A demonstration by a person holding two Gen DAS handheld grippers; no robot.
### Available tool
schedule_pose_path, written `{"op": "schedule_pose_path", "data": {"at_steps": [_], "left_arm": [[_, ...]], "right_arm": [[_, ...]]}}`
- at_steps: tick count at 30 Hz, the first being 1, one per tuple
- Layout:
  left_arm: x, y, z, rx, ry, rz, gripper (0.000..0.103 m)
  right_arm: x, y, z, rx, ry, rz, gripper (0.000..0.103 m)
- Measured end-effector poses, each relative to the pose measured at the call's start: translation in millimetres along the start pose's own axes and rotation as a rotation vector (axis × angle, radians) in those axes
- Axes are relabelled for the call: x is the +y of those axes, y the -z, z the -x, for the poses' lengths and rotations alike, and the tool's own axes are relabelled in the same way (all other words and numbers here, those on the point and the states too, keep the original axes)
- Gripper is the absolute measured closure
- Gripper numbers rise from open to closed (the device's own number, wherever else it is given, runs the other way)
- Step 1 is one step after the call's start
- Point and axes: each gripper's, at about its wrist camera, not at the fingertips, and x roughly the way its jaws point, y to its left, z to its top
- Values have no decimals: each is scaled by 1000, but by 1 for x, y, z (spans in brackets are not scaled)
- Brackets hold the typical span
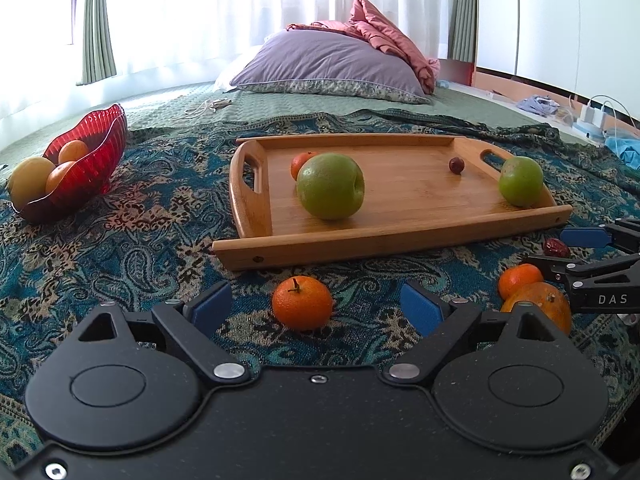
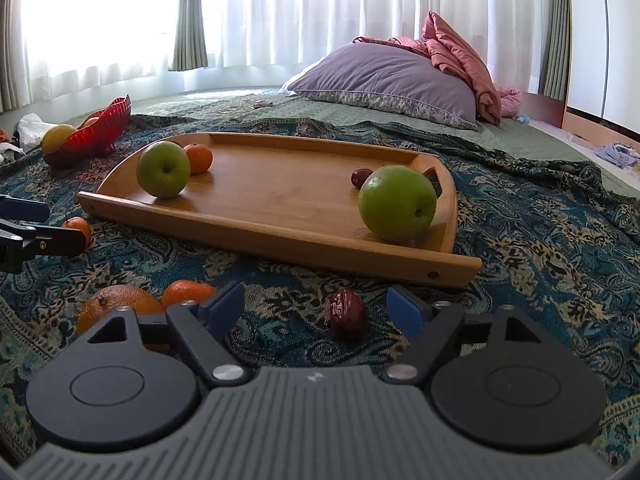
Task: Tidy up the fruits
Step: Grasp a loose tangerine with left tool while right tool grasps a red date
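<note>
My left gripper (image 1: 316, 305) is open low over the patterned blanket. A tangerine (image 1: 302, 302) lies between its blue pads, touched by neither. My right gripper (image 2: 316, 307) is also open, with a wrinkled red date (image 2: 348, 319) on the blanket between its fingers, untouched. Just beyond both stands a wooden tray (image 1: 392, 246) holding two green apples (image 1: 330, 186) (image 1: 520, 180), a tangerine (image 1: 301, 163) and a small date (image 1: 456, 165). A large orange (image 2: 116, 305) and a tangerine (image 2: 186, 291) lie left of the right gripper.
A red glass bowl (image 1: 94, 164) with several yellow and orange fruits stands at the far left of the blanket. A purple pillow (image 1: 328, 66) and pink bedding lie behind the tray. Cables and a charger (image 1: 592, 116) are at the far right.
</note>
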Motion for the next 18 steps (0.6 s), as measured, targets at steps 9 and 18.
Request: {"op": "schedule_pose_path", "data": {"at_steps": [9, 18], "left_arm": [[0, 6, -3, 30, 37, 7, 33], [-1, 16, -1, 13, 27, 6, 48]], "right_arm": [[4, 2, -2, 3, -2, 22, 31], [6, 4, -3, -1, -13, 35, 50]]}}
